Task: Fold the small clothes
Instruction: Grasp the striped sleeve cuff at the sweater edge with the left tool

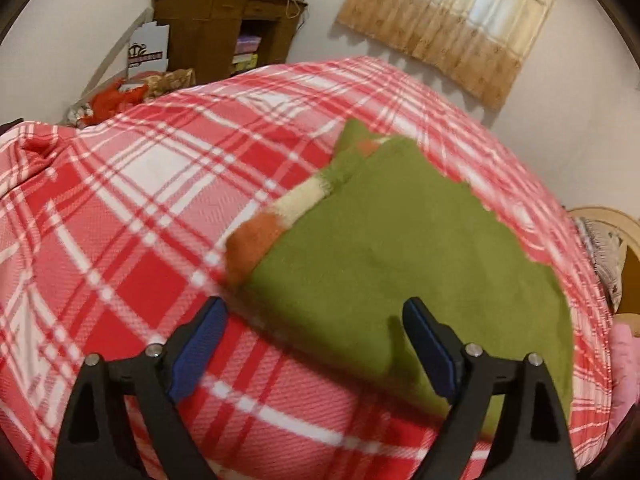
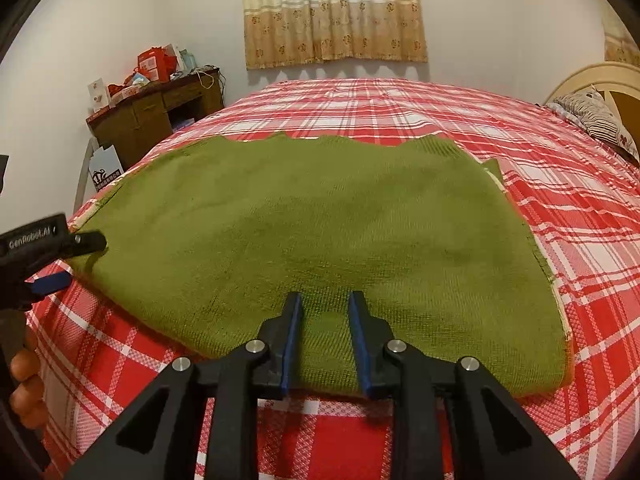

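Note:
A green knit sweater (image 2: 320,220) lies flat and folded on the red plaid bedspread (image 2: 440,108). In the left wrist view the sweater (image 1: 400,260) has a sleeve (image 1: 280,216) banded in white and orange sticking out at its left side. My left gripper (image 1: 316,308) stands wide open just above the sweater's left edge, with nothing pinched. The right wrist view shows the left gripper (image 2: 82,260) at that same edge. My right gripper (image 2: 325,300) hovers over the near hem, its jaws a small gap apart, and the cloth lies flat beneath them.
A brown desk (image 2: 152,116) piled with red boxes stands at the far left corner, with a white carton (image 2: 105,172) beside it. A striped pillow (image 2: 596,116) and a headboard (image 2: 600,76) are at the right. A curtain (image 2: 332,12) hangs behind. A person's hand (image 2: 24,380) shows at the left.

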### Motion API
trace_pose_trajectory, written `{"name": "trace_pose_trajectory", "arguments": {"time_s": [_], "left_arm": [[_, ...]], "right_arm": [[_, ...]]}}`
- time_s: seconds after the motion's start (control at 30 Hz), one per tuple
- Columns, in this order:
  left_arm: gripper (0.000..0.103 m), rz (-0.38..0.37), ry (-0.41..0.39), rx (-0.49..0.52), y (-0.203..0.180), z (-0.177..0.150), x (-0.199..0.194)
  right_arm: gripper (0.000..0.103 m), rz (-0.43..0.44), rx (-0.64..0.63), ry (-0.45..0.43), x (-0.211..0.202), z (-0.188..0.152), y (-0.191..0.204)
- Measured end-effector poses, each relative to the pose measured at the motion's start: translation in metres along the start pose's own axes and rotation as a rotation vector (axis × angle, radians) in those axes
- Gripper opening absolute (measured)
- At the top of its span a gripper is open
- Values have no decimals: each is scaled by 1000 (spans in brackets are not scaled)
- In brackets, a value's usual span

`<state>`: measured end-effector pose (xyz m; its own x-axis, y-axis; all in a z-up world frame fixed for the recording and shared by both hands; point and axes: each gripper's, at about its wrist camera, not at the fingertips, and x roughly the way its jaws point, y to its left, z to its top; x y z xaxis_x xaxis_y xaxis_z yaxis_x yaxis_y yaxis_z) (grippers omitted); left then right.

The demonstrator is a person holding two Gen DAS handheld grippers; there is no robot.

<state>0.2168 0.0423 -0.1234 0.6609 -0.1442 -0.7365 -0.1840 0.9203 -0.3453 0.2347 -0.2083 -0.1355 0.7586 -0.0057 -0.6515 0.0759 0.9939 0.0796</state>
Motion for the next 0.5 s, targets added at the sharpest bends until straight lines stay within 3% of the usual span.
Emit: {"name": "trace_pose_trajectory", "arguments": {"time_s": [0.23,0.3,0.37,0.4,0.47,0.5], "left_arm": [[91,-59,-31,-76,-4,22,19],[82,-49,-44,-68,-4,26,20],[61,-31,-40,-18,-10,30,25],[58,-15,-41,6,-10,30,26],[42,3,-46,34,-10,29,28],[40,8,-46,46,-8,29,27]], "right_arm": [[27,16,11,-8,1,-1,-2],[27,11,7,-7,1,-1,0],[27,7,2,-6,2,-2,-1],[28,3,0,-4,2,-2,0],[28,-3,-6,-1,2,-1,2],[28,-8,-11,4,3,0,3]]}}
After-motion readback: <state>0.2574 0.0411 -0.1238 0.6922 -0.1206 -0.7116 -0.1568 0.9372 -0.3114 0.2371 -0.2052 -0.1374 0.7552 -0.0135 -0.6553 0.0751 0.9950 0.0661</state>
